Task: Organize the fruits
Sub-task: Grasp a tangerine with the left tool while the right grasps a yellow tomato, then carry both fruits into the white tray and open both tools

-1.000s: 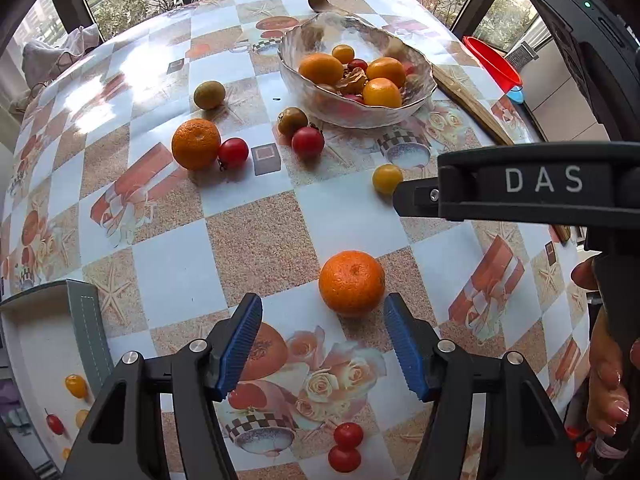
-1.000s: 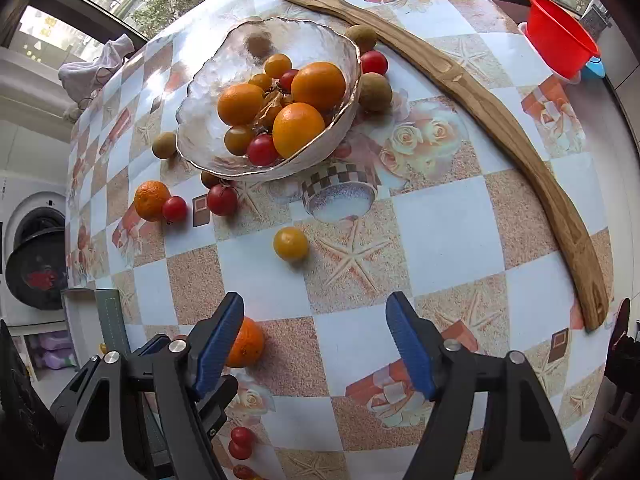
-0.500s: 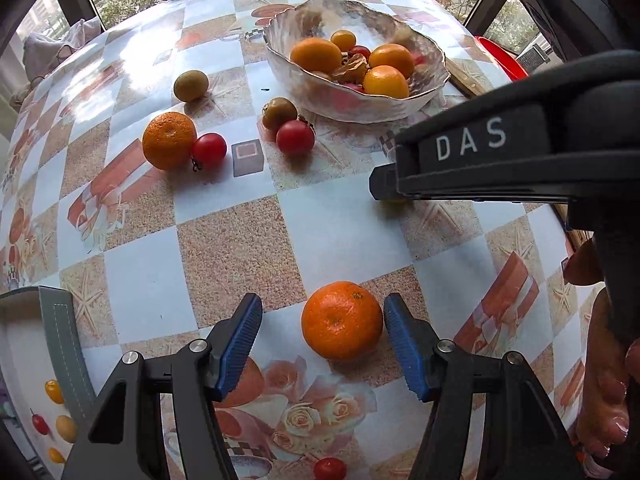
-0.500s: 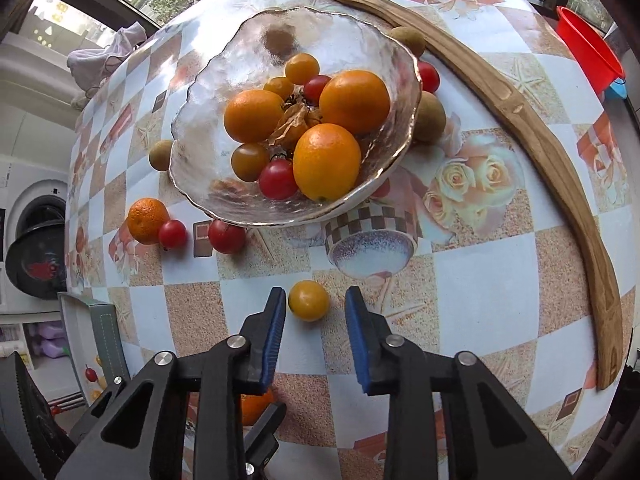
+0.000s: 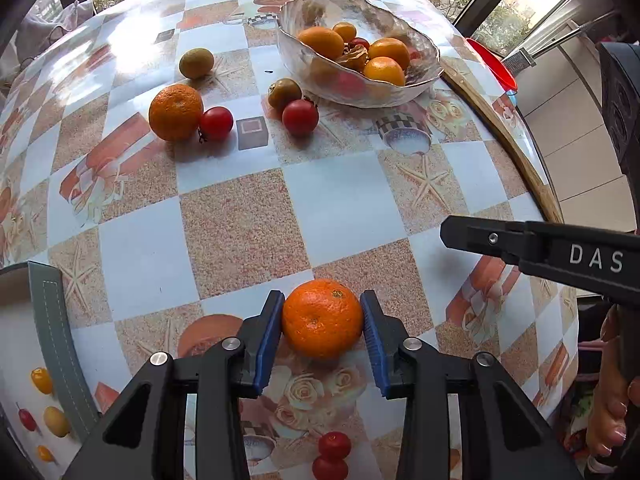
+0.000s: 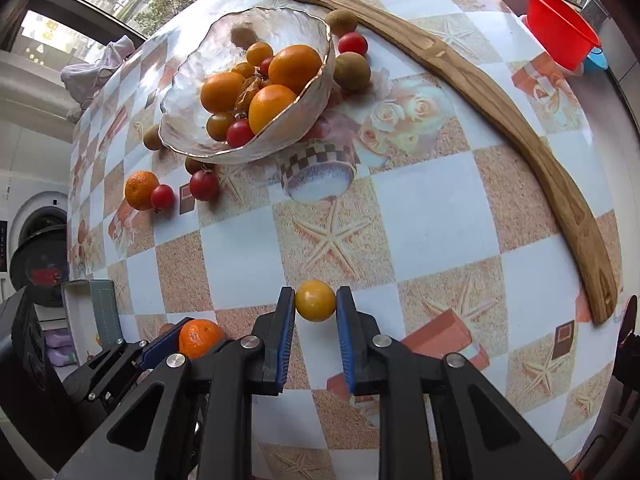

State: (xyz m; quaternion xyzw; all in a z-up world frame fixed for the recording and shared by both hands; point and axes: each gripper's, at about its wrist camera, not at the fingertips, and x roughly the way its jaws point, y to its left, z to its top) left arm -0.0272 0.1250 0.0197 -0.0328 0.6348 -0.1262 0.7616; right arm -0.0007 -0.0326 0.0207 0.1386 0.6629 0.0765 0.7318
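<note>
My left gripper (image 5: 322,320) is shut on an orange mandarin (image 5: 322,318) near the table's front edge; it also shows in the right wrist view (image 6: 200,338). My right gripper (image 6: 315,303) is shut on a small yellow tomato (image 6: 315,301). A glass bowl (image 6: 192,136) with oranges and small tomatoes stands at the far side, and also shows in the left wrist view (image 5: 424,76). Loose on the table lie another mandarin (image 5: 176,112), red tomatoes (image 5: 300,117), a brown-green fruit (image 5: 284,93) and a kiwi (image 5: 196,63).
A long curved wooden tray (image 6: 520,112) runs along the right side. A red bowl (image 6: 560,32) sits at the far right corner. More fruit lies behind the glass bowl (image 6: 352,71). A grey-edged box (image 5: 48,320) stands off the table's left front.
Both grippers went from open to shut. The left closed on the mandarin. The right moved forward, closed on the yellow tomato and drew it back from the bowl.
</note>
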